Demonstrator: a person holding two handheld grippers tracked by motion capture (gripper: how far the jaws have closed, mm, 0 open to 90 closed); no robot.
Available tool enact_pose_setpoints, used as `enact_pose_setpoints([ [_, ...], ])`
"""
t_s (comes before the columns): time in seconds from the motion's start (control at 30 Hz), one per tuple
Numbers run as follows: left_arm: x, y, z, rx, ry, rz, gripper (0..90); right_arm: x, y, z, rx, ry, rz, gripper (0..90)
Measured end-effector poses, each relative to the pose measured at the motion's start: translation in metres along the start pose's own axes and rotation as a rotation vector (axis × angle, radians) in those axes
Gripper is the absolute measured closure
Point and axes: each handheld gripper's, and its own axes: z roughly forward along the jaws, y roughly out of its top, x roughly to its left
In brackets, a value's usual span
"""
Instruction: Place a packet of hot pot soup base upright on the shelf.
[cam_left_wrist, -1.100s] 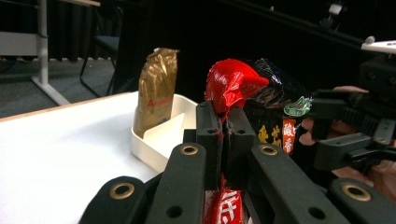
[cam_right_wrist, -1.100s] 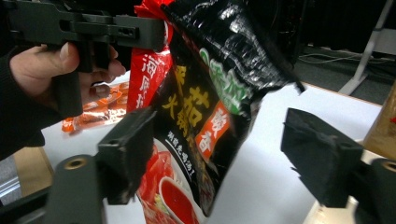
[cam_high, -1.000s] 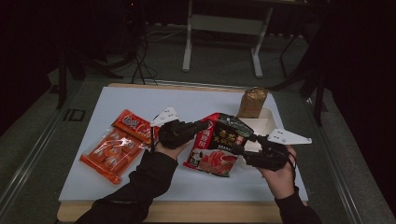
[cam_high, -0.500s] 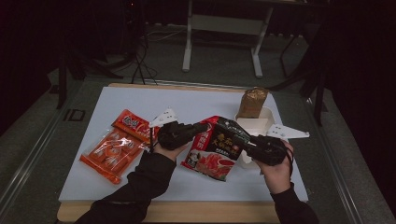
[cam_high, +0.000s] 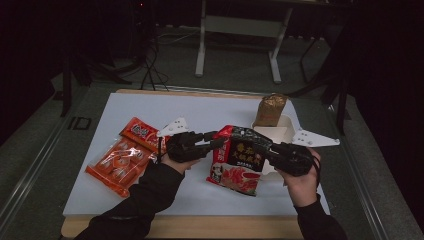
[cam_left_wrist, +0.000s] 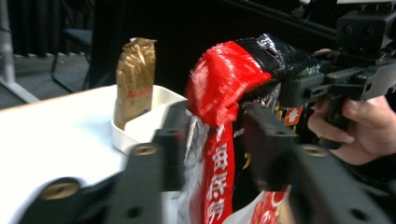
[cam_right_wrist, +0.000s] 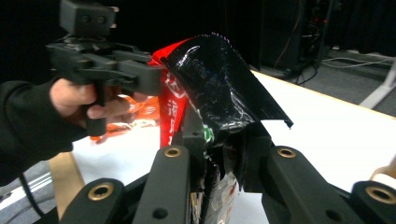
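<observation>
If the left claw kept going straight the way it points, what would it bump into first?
Probably the red-and-black glossy noodle packet, already between the left claw's just-opening jaws. Beyond it sits the right claw, gripping the packet's far edge; depth there is hard to judge.

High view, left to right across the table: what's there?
Orange snack packs → left tongs → red-and-black noodle packet → right tongs → grey three-cornered plate.
</observation>
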Motion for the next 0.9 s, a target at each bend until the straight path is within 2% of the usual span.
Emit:
enact_pose_setpoints([
  [0.07, 0.000, 0.001, -0.001, 0.012, 0.004, 0.011, 48.0, -0.001, 0.000, -0.001, -0.002, -0.002, -0.002, 77.1],
  [0.1, -0.001, 0.001, -0.002, 0.015, 0.012, 0.014, 48.0, -0.001, 0.001, -0.002, -0.006, 0.000, 0.001, 77.1],
  [0.13, -0.001, 0.001, -0.002, 0.015, 0.012, 0.014, 44.0, -0.001, 0.001, -0.002, -0.006, 0.000, 0.001, 77.1],
  [0.17, -0.003, 0.002, -0.004, 0.023, 0.028, 0.018, 34.9, -0.003, 0.005, -0.006, -0.017, -0.005, -0.003, 77.1],
  [0.27, -0.004, 0.002, -0.005, 0.030, 0.020, 0.017, 24.1, -0.003, 0.007, -0.007, -0.024, -0.006, -0.006, 77.0],
  [0.3, -0.005, 0.000, -0.006, 0.039, 0.021, 0.032, 17.6, -0.003, 0.010, -0.009, -0.025, -0.007, -0.012, 77.0],
  [0.37, -0.005, -0.002, -0.008, 0.036, 0.017, 0.027, 15.2, -0.003, 0.012, -0.010, -0.026, -0.008, -0.015, 77.1],
  [0.43, -0.005, -0.005, -0.009, 0.056, 0.032, 0.025, 9.7, -0.004, 0.015, -0.011, -0.028, -0.006, -0.015, 77.0],
  [0.47, -0.005, -0.007, -0.009, 0.060, 0.026, 0.015, 7.6, -0.005, 0.016, -0.012, -0.031, -0.009, -0.016, 77.0],
  [0.6, -0.008, -0.012, -0.013, 0.089, 0.035, 0.023, 4.4, -0.008, 0.021, -0.014, -0.041, -0.015, -0.016, 77.0],
  [0.7, -0.010, -0.015, -0.018, 0.081, 0.032, 0.035, 4.4, -0.012, 0.026, -0.016, -0.051, -0.021, -0.019, 77.0],
  [0.83, -0.011, -0.021, -0.025, 0.091, 0.052, 0.067, 4.6, -0.017, 0.032, -0.019, -0.064, -0.035, -0.020, 76.9],
  [0.9, -0.011, -0.025, -0.028, 0.085, 0.062, 0.068, 5.2, -0.019, 0.035, -0.021, -0.069, -0.043, -0.023, 76.9],
])
